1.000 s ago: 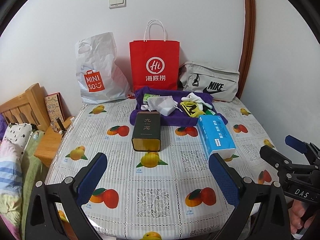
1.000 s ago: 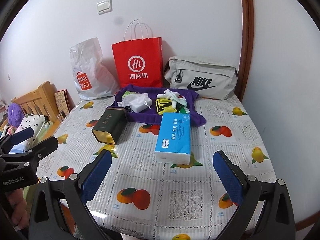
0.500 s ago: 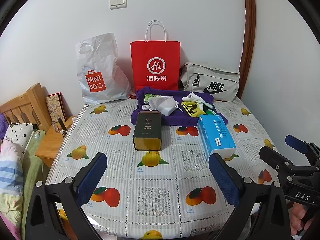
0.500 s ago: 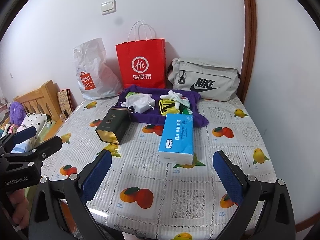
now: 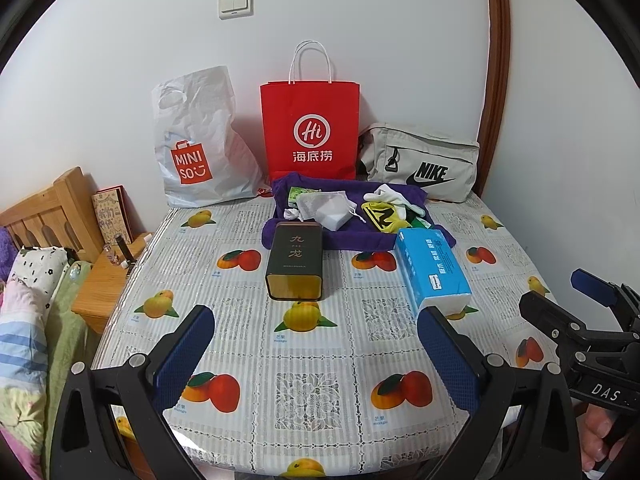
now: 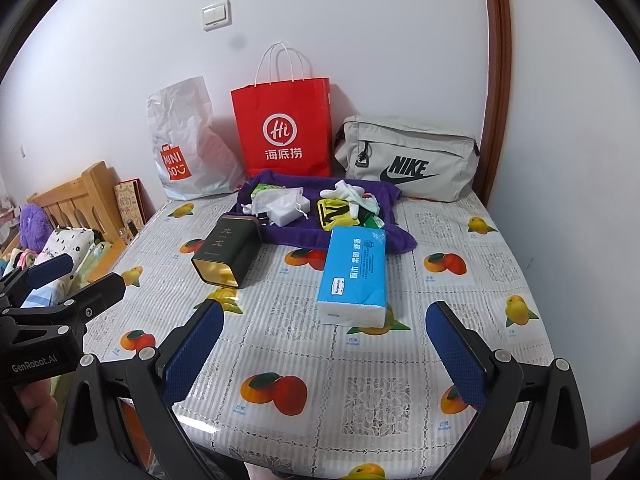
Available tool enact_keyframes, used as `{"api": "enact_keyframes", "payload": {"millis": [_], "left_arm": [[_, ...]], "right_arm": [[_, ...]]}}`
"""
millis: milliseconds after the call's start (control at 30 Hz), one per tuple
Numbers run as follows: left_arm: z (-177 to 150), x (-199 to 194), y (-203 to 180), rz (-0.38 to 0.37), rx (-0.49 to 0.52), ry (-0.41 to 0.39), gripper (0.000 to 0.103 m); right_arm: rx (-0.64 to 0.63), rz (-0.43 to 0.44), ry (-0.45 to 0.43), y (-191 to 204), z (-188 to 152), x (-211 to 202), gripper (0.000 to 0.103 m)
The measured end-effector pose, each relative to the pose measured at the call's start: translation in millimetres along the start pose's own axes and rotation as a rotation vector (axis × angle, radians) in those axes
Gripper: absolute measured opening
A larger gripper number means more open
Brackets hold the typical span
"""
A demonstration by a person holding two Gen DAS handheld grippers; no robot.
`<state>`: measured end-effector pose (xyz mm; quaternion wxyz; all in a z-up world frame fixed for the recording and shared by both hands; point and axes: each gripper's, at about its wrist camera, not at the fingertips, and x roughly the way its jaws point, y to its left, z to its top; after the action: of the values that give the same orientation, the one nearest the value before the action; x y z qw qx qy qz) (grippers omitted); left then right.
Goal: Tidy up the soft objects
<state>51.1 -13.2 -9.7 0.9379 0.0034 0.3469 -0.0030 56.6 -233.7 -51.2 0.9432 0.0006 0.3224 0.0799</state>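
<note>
A purple towel (image 5: 352, 236) (image 6: 280, 236) lies at the far middle of the table and bears small soft things: a white pouch (image 5: 320, 202), a white sponge block (image 5: 335, 218), a yellow-black cloth (image 5: 382, 216) and white socks (image 5: 394, 196). A blue tissue pack (image 5: 434, 270) (image 6: 354, 276) lies in front of it, beside a dark tea tin (image 5: 295, 262) (image 6: 226, 250) lying on its side. My left gripper (image 5: 316, 350) is open and empty above the near table. My right gripper (image 6: 324, 346) is open and empty, near the front edge.
A white Miniso bag (image 5: 200, 148), a red paper bag (image 5: 310, 130) and a grey Nike pouch (image 5: 420, 164) stand along the back wall. The fruit-print tablecloth (image 5: 312, 384) covers the table. A bed and wooden nightstand (image 5: 108, 284) are at the left.
Both grippers have risen and pulled back slightly, so the table's objects sit a little lower in view. Nothing on the table has moved.
</note>
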Motion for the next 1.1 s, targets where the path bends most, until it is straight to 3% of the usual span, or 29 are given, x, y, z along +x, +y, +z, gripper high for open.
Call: {"api": "enact_keyframes", "payload": {"millis": [1100], "left_arm": [[-1.7,-3.8,-0.6,-0.001,-0.001,0.000,0.102]], "right_arm": [[0.004,0.003,-0.004,-0.7,-1.2,-2.9,0.100]]}}
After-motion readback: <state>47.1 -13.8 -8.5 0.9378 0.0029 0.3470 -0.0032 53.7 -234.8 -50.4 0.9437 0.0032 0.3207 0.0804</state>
